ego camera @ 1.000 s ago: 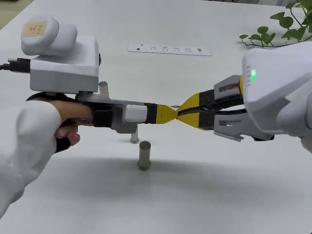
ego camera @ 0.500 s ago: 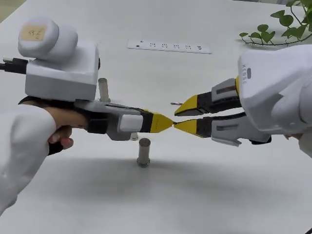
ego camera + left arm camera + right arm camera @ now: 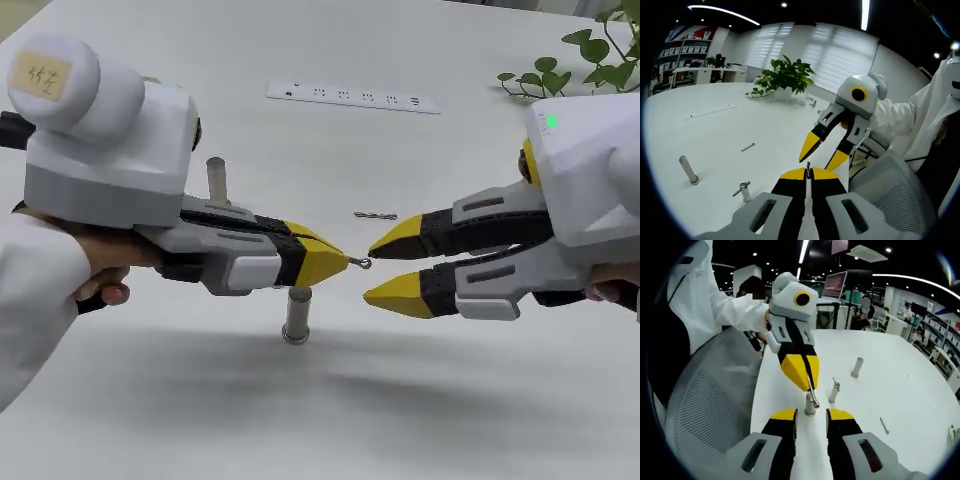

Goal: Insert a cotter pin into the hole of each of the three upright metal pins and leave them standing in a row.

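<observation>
Grips cotter pin [image 3: 358,263] in clamped left gripper [image 3: 330,262], loop end sticking out toward 3 o'clock, with upright metal pin [image 3: 296,315] at 7 o'clock. Has released with right gripper [image 3: 372,272]: jaws spread wider than half a second ago, empty, backed off toward 3 o'clock. Leaves spare cotter pin [image 3: 375,215] lying at 12.

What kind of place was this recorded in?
Probably an open-plan office: a large white table carrying a power strip, a leafy plant near the windows, a mesh office chair, and a screen on desks behind.
</observation>
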### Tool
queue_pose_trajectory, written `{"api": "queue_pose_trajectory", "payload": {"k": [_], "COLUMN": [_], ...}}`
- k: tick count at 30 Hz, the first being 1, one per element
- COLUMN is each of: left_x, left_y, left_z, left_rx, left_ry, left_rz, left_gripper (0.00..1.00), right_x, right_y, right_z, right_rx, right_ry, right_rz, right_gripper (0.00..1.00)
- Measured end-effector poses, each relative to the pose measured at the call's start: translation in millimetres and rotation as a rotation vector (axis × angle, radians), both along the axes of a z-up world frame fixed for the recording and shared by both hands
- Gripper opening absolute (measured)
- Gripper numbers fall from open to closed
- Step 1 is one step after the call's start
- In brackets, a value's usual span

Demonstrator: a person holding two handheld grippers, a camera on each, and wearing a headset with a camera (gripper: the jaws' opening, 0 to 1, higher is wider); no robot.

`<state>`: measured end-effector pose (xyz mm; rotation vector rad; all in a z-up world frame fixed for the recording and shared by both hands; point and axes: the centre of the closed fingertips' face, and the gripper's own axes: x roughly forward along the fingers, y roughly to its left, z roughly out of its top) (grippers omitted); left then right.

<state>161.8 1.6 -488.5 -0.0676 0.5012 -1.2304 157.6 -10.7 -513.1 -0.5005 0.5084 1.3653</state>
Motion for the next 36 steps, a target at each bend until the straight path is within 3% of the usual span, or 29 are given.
{"api": "queue_pose_trajectory", "payload": {"k": [2,3,8,15,31,33,34,36], "left_x": [-5.6,-8.2,-13.0,-19.1,-42.9,-43.9,-42.9,-44.8], "left_y": [-0.9,-1.6,1.8,-2.9,-9.6,-9.6,-7.5,-14.9], "left_z": [0.9,0.8,-1.1,-3.3,-7.0,-5.6,-6.5,-5.0], "left_rx": [0.03,0.044,0.064,0.081,0.145,0.148,0.152,0.162], "left_ry": [-0.081,-0.105,-0.184,-0.21,-0.242,-0.301,-0.286,-0.287], "left_rz": [-0.057,-0.073,-0.143,-0.175,-0.232,-0.253,-0.238,-0.237], "left_gripper": [0.0,0.0,0.0,0.0,0.0,0.0,0.01,0.11], "right_x": [-7.0,-11.9,-17.9,-21.1,-39.1,-39.7,-41.0,-40.7], "right_y": [3.4,5.6,10.4,12.3,12.4,12.9,13.4,14.1], "right_z": [-2.5,-2.8,-1.2,-3.4,0.5,1.0,1.5,1.1], "right_rx": [0.03,0.049,0.082,0.083,0.066,0.071,0.076,0.074], "right_ry": [0.057,0.096,0.117,0.125,0.132,0.139,0.139,0.127], "right_rz": [0.006,0.013,0.026,0.026,0.102,0.097,0.097,0.096], "right_gripper": [0.18,0.17,0.14,0.0,0.0,0.0,0.0,0.0]}}
